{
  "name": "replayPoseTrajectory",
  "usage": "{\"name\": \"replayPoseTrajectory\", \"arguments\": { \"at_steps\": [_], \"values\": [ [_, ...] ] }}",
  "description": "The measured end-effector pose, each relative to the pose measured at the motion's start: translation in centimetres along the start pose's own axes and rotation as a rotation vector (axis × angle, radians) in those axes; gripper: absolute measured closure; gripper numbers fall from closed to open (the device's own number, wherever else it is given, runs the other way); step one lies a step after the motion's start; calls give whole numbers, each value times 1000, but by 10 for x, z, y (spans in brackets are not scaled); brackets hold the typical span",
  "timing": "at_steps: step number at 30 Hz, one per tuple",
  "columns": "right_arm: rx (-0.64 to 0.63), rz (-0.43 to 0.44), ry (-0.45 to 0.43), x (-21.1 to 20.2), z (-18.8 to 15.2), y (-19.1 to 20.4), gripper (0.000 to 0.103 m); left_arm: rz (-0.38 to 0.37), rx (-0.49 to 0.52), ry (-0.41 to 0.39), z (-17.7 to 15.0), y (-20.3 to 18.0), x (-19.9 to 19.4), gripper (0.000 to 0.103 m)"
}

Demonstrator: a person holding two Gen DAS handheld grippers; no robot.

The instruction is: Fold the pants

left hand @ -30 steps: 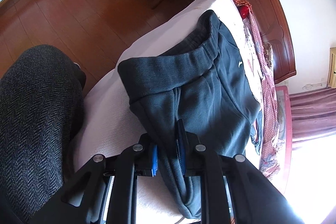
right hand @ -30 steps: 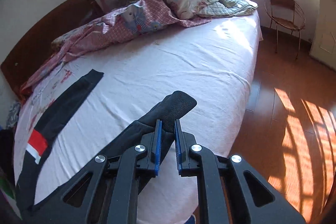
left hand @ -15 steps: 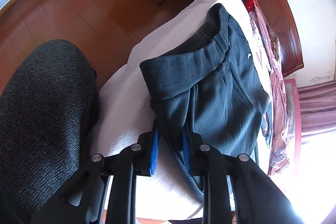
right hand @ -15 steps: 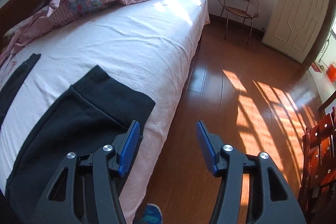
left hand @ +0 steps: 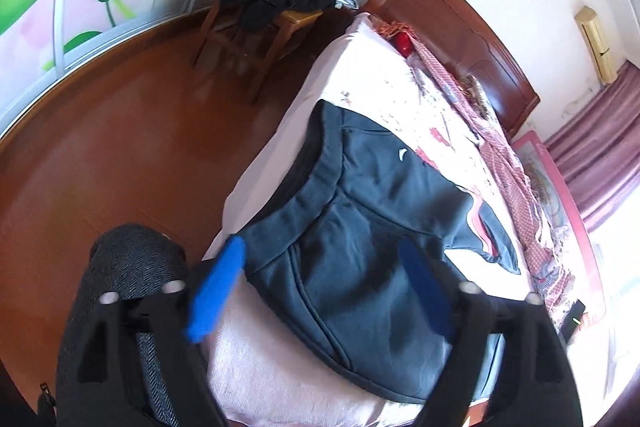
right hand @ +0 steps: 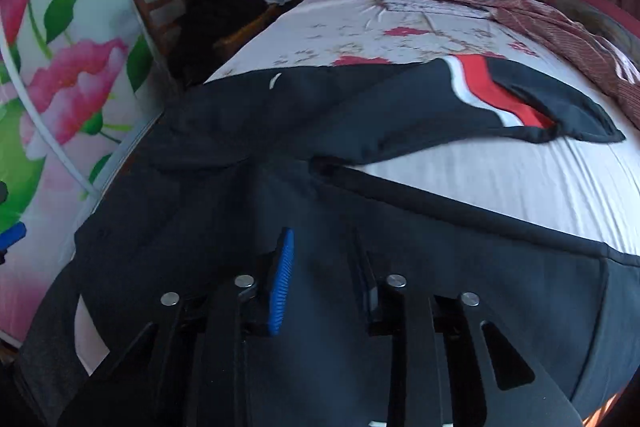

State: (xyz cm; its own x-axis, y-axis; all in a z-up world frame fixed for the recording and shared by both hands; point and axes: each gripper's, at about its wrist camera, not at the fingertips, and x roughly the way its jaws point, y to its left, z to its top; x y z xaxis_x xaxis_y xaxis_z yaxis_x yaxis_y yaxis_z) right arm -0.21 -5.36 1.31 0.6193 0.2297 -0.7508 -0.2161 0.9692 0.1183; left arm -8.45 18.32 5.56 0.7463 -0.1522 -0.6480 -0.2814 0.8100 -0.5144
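We hold the left gripper point(left hand: 324, 287) above the near end of the bed point(left hand: 352, 75) with its jaws wide apart and opening; nothing is clamped, and the dark pants point(left hand: 360, 227) lie flat on the pale sheet below and ahead of the gap. The ribbed waistband point(left hand: 316, 183) runs just beyond the left-hand blue pad point(left hand: 218, 285), while the right-hand pad sits over the pants' body. To the left of that jaw we see a leg in grey herringbone cloth point(left hand: 128, 299). Farther ahead stand a wooden chair point(left hand: 256, 27) piled with black clothes and the wooden headboard point(left hand: 472, 39).

Our right gripper point(right hand: 322, 279) hovers low over the same pants point(right hand: 224, 195), its 2 jaws a narrow way apart and closing. Dark fabric fills the view under and between them, but the pads do not press on it. Ahead and to the right of the jaws, 1 leg stretches across the sheet, showing a red and white stripe point(right hand: 492, 95) near its end. A flowered wardrobe door point(right hand: 60, 87) stands off to the left.
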Motion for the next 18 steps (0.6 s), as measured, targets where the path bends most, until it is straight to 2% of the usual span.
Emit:
{"name": "replayPoseTrajectory", "arguments": {
  "at_steps": [1, 3, 4, 7, 11, 14, 16, 17, 18],
  "values": [
    [-30, -41, 36, 20, 3, 12, 86, -10, -5, 4, 3, 2, -1, 9],
    [-34, -56, 102, 55, 2, 27, 87, -46, -28, 6, 9, 11, -1, 8],
    [-32, -77, 70, 61, 3, 33, 87, -55, -39, 12, 11, 15, 0, 6],
    [-80, -128, 69, 68, 9, 41, 88, -76, -89, 38, 21, 32, 6, 3],
    [-43, -87, 95, 64, 10, 25, 87, -98, -118, 60, 42, 46, 27, 2],
    [10, -64, 95, 64, 9, 20, 87, -86, 8, 60, 73, 40, 59, 2],
    [16, -85, 100, 65, 11, 24, 87, -31, 196, 71, 94, 25, 88, 2],
    [15, -97, 99, 66, 11, 28, 87, -36, 308, 80, 104, 16, 106, 2],
    [13, -105, 99, 67, 11, 29, 87, -57, 378, 88, 112, 11, 119, 2]
  ]
}}
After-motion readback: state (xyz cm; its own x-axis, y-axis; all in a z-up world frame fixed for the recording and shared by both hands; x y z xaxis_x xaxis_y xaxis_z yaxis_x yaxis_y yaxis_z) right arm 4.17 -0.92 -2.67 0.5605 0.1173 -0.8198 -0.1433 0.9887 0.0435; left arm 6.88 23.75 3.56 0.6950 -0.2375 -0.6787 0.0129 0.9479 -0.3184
